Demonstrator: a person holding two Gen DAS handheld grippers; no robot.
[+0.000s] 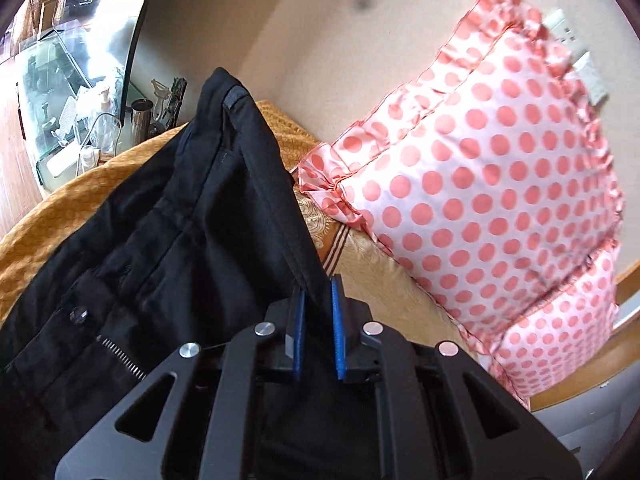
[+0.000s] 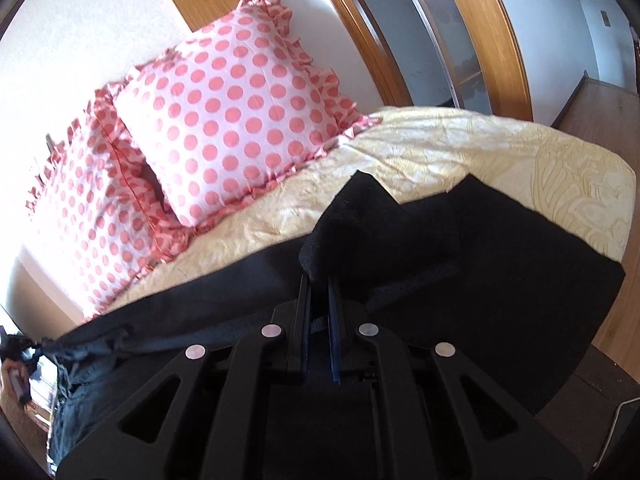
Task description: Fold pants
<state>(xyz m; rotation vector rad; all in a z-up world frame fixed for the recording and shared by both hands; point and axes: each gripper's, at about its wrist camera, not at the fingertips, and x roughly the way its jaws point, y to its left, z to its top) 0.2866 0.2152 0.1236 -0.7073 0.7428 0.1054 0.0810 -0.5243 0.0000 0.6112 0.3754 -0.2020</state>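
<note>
Left hand-held gripper (image 1: 318, 292) clenched on pants (image 1: 160, 240) waistband edge; right hand-held gripper (image 2: 319, 284) clenched on black cloth fold. Pants raised ahead over bed (image 2: 500, 152), probably stretched for fold. Pillows (image 2: 224, 120) beyond, clear.

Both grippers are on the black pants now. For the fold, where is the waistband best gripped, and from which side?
Grip the black pants at the waistband's outer corner near the belt loop, coming from the pillow side. That edge is raised and free there; the left gripper already pinches it lower down.
</note>
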